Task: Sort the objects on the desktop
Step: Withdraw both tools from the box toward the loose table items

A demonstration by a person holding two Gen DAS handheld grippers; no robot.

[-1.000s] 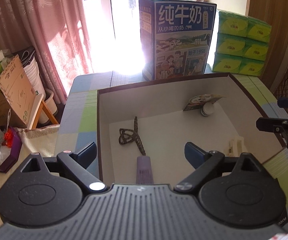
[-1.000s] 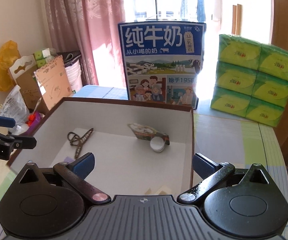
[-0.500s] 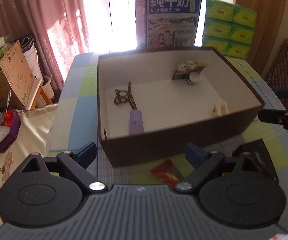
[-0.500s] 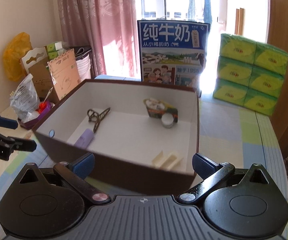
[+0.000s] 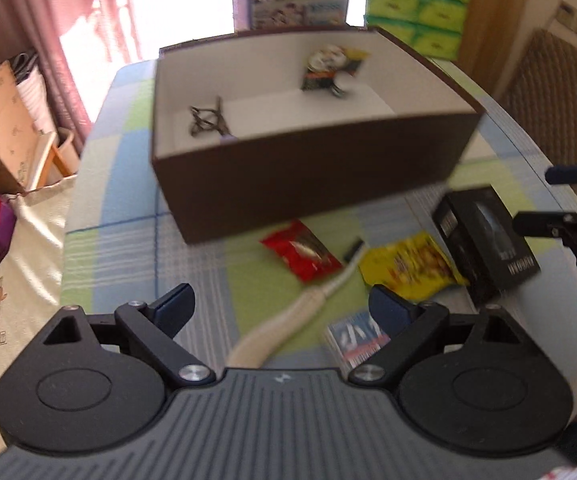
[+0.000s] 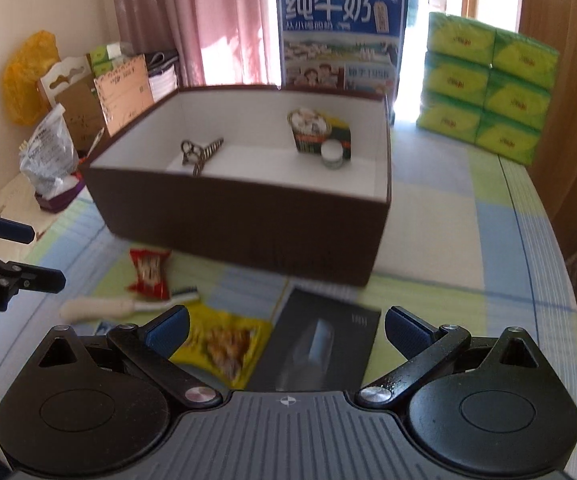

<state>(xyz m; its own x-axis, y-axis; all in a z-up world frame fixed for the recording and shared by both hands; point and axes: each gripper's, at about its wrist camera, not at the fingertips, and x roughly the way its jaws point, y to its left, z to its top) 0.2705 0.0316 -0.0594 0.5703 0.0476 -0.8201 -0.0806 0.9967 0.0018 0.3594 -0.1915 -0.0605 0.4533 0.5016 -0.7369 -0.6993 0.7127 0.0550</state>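
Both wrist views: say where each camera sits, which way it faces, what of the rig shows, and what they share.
Left wrist: sits on the left gripper, facing forward and down at the table toward the brown box; its own open fingers show, and the right gripper at the right edge.
Right wrist: sits on the right gripper, facing the same box from its right side; its own open fingers show, and the left gripper at the left edge.
Shared: box, red packet, yellow packet, black box.
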